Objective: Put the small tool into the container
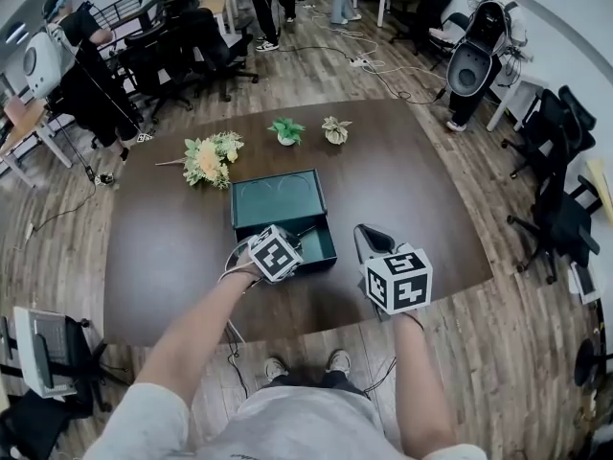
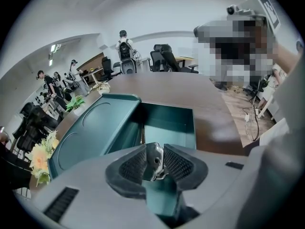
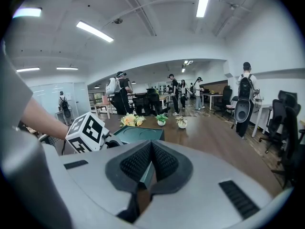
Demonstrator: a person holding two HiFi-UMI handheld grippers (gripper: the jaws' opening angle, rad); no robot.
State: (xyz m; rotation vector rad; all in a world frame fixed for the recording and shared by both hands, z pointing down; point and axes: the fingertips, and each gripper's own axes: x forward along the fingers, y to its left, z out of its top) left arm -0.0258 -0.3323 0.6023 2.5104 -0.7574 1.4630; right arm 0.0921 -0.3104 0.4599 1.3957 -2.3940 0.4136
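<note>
A dark green container (image 1: 316, 247) lies open on the brown table (image 1: 402, 190), its lid (image 1: 276, 199) folded back beside it. My left gripper (image 1: 292, 242) hovers over the container's near edge. In the left gripper view, the left gripper (image 2: 155, 165) has a small shiny metal tool (image 2: 154, 156) standing upright between its pads, both of which touch it, above the open box (image 2: 171, 123). My right gripper (image 1: 369, 240) is just right of the container; its pads (image 3: 164, 162) meet with nothing between them. The right gripper view shows the lid (image 3: 138, 135) and the left gripper's marker cube (image 3: 86, 132).
A bunch of yellow flowers (image 1: 211, 157) and two small potted plants (image 1: 286, 130) (image 1: 336, 129) stand at the table's far side. Office chairs (image 1: 560, 214) ring the table. People stand at the back (image 1: 484, 46). The table's near edge runs just below my grippers.
</note>
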